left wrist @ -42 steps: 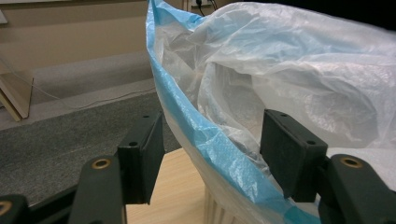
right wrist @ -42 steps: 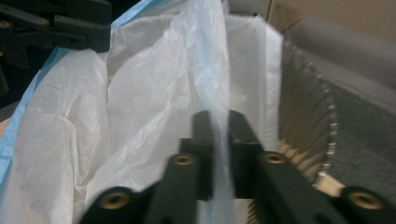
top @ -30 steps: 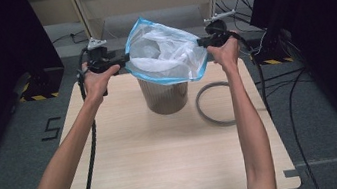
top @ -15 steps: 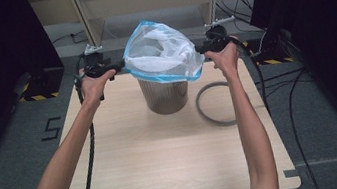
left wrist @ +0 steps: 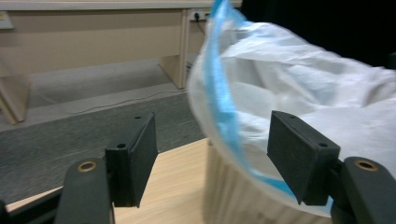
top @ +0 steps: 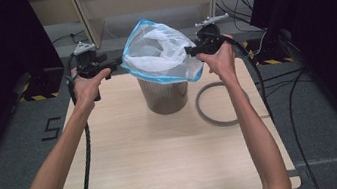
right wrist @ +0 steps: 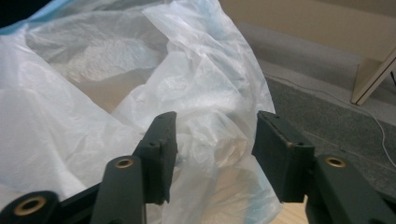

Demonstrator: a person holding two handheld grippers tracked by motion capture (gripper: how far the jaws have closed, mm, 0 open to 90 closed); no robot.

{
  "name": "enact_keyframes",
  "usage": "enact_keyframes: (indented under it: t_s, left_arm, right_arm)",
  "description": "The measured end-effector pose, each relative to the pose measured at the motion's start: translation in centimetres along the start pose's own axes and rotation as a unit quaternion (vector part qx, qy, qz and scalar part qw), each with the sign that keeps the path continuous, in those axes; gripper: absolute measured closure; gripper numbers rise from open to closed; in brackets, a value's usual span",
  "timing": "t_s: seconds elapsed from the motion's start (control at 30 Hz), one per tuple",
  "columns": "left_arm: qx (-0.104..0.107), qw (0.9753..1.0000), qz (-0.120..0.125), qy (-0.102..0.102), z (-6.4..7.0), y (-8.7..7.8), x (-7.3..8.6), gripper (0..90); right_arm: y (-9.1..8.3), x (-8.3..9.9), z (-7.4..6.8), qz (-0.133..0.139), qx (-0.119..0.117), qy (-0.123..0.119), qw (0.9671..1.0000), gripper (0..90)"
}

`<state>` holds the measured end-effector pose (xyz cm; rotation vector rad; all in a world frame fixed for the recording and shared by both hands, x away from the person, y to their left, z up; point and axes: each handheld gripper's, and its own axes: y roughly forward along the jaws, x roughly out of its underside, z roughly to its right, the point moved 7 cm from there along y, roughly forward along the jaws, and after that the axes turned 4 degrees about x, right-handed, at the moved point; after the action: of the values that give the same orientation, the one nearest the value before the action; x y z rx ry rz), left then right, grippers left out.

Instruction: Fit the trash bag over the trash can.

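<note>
A white plastic bag [top: 160, 50] with a blue rim sits puffed up over the mouth of a brown round bin [top: 164, 97] at the far middle of the table. My left gripper [top: 115, 63] is at the bag's left edge and my right gripper [top: 189, 50] at its right edge. In the left gripper view the jaws of the left gripper [left wrist: 212, 154] stand wide open, with the bag [left wrist: 303, 88] and its blue rim [left wrist: 227, 116] hanging between them above the bin wall [left wrist: 233, 191]. The right gripper [right wrist: 215, 149] is open too, with crumpled bag film [right wrist: 93, 93] between and beyond its jaws.
A grey ring [top: 197, 106] lies flat on the light wooden table [top: 167, 165] just right of the bin. Cables trail from both grippers, the left one across the table's left edge. Desk legs and floor cables lie beyond the far edge.
The bag has billowed upward and taller over the bin, no longer stretched flat between the grippers. Both hands have stayed near its sides, the left one shifting slightly outward.
</note>
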<state>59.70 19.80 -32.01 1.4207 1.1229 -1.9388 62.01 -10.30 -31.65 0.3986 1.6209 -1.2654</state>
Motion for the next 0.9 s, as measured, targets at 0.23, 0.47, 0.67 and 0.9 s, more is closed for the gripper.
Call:
enact_keyframes:
  t_s: [0.23,0.47,0.67,0.9]
  left_arm:
    - [0.012,0.9998,-0.009,0.008,1.5,0.9,0.3,31.3]
    - [-0.001,0.9996,-0.024,0.015,0.9,1.8,0.6,36.6]
    - [-0.016,0.9997,-0.015,-0.012,-0.7,1.8,0.2,37.2]
    - [0.003,1.0000,-0.009,0.001,1.2,0.8,0.0,33.3]
  right_arm:
    - [0.4,0.1,-0.5,0.003,-0.013,-0.010,0.9999,63.2]
    - [-0.4,0.5,-1.5,0.008,-0.015,-0.014,0.9998,60.8]
    - [-1.2,0.8,-3.0,0.025,-0.029,-0.034,0.9987,56.8]
    - [-1.3,0.0,-2.3,0.040,-0.021,-0.012,0.9989,53.5]
